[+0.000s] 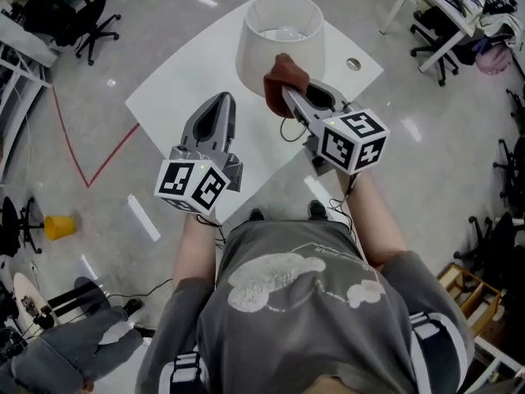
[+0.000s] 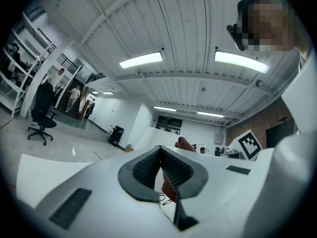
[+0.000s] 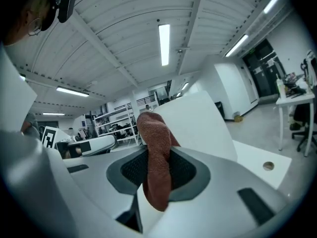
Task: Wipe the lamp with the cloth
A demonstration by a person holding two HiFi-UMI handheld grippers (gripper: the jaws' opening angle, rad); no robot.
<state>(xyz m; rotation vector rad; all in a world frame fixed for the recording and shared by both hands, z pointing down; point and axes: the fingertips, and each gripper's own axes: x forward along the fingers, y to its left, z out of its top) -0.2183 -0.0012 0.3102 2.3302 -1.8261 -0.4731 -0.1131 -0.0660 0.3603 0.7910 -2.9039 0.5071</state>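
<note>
Rust-red cloth (image 1: pixel 285 74) is clamped in the jaws of the right gripper (image 1: pixel 287 91), and its bunched end lies against the near side of the lamp (image 1: pixel 277 35), low on the pale shade (image 1: pixel 256 56). The lamp stands upright on the white desk (image 1: pixel 184 84), straight ahead of the right jaws. Its long axis is therefore vertical, and the wipe probably has to run around the shade wall or up along it. The left gripper (image 1: pixel 218 105) hangs to the left, closer to the person and apart from the lamp, with its jaws closed on nothing, so the right one is clearly the nearer. Only the head view gives the whole layout and the open top of the shade. The right gripper view shows instead how the cloth (image 3: pixel 156 157) sits between the ribbed pads and rises past them, with the shade (image 3: pixel 198 120) immediately behind it.
</note>
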